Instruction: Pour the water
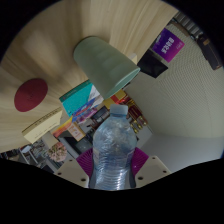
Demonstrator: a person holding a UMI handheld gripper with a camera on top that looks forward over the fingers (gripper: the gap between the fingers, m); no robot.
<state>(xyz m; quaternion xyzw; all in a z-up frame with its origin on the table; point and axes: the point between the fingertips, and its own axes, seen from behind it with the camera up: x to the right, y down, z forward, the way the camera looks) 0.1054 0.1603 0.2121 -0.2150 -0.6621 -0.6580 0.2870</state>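
Observation:
A clear plastic water bottle stands between my fingers, its neck pointing ahead, and my gripper is shut on its ribbed body. The magenta pads press against it on both sides. Beyond the bottle's mouth a pale green cup lies tilted in the view, its rim facing the bottle. The whole scene is rotated, so the wooden tabletop slants across the view. Whether water is flowing I cannot tell.
A red round coaster lies on the wood to the left. Several books and magazines are stacked just beyond the bottle. A purple box sits at the far right near a white wall.

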